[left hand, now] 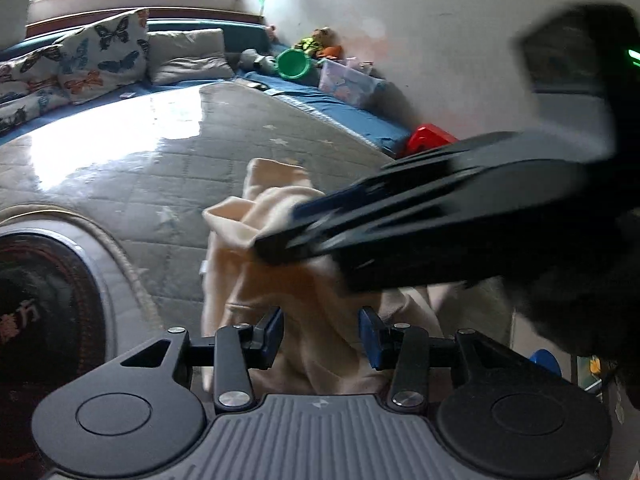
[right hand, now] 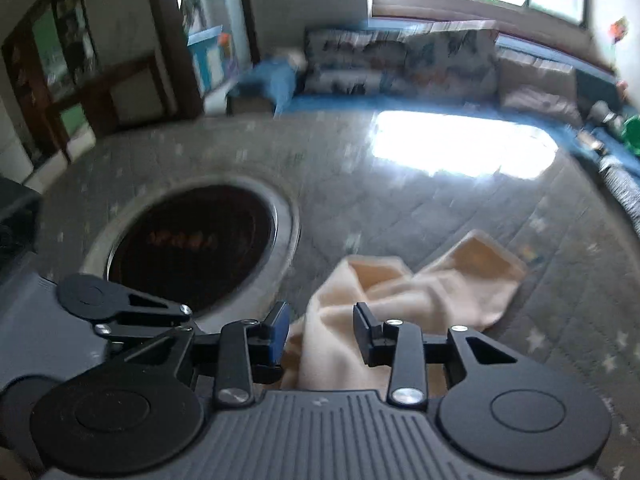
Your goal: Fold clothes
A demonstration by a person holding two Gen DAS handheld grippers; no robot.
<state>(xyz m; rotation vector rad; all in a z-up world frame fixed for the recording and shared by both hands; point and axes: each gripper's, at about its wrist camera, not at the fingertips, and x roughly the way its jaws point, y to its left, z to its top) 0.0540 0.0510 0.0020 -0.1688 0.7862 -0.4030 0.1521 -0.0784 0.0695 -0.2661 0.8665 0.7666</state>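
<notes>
One quilted grey mat (right hand: 460, 216) with pale star marks, covering the floor; a bright window reflection lies on it in both views.
One round dark opening (right hand: 192, 240) with a pale rim, set in the mat left of the garment.
One row of butterfly-print cushions (left hand: 100, 52) on blue padding along the far wall under the window.
One cream garment (right hand: 420, 288), crumpled on the mat. In the right wrist view its long axis runs from just in front of the fingers away to the upper right, ending in a flat squared end. In the left wrist view the cloth (left hand: 280, 280) rises bunched, one end pointing away toward the far wall.
One right gripper (right hand: 322, 332), jaws set wide, cloth lying between and below them; no pad is seen pressing it. Seen from the left wrist as a blurred black body (left hand: 276, 244) crossing from the right, its tip against the bunched cloth.
One left gripper (left hand: 322, 332), jaws wide, cloth between the blue pads, not pinched.
Left wrist view only: green bowl (left hand: 294, 64), clear storage box (left hand: 348, 82), red item (left hand: 428, 138).
Right wrist view only: dark wooden doorway (right hand: 180, 40), blue cloth heap (right hand: 276, 80).
</notes>
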